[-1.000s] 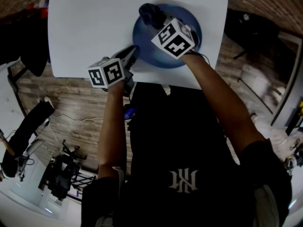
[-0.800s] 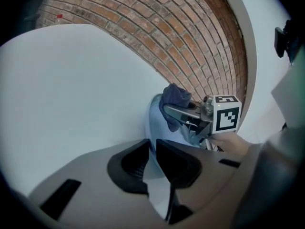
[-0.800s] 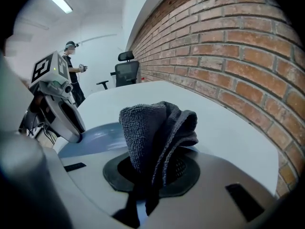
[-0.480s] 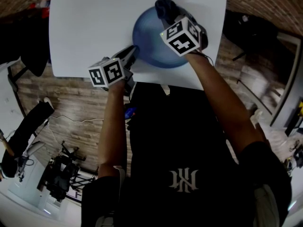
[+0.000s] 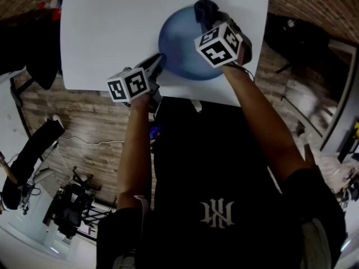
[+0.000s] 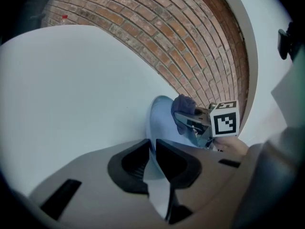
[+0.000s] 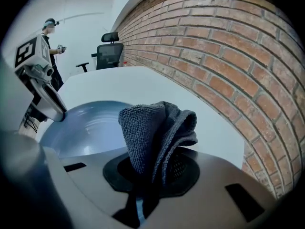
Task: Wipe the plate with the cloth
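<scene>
White table (image 5: 112,32) fills the far half of the head view, with wood-plank floor (image 5: 84,116) on the near side of it. On the right part of the table lies the blue plate (image 5: 179,43). My left gripper (image 5: 156,62) reaches to the plate's near-left rim. My right gripper (image 5: 212,18) is over the plate's far-right side, with the dark cloth (image 5: 203,8) bunched at its tip.

From the left gripper view, the table (image 6: 71,89) spreads out pale towards a brick wall (image 6: 190,46). My left gripper (image 6: 153,146) has its jaws pinched on the rim of the plate (image 6: 162,116), a thin pale-blue edge showing between the two black pads. Beyond, on the plate's far side, my right gripper (image 6: 185,120) carries the cloth (image 6: 183,105).

From the right gripper view, my right gripper (image 7: 151,168) is clamped on the grey cloth (image 7: 152,125), which stands up in folds from between the jaws. Just to its left lies the plate (image 7: 86,125), and my left gripper (image 7: 56,112) touches the plate's left edge. To the right runs the brick wall (image 7: 228,56). At the table's far end stand an office chair (image 7: 108,54) and a person (image 7: 50,37).
</scene>
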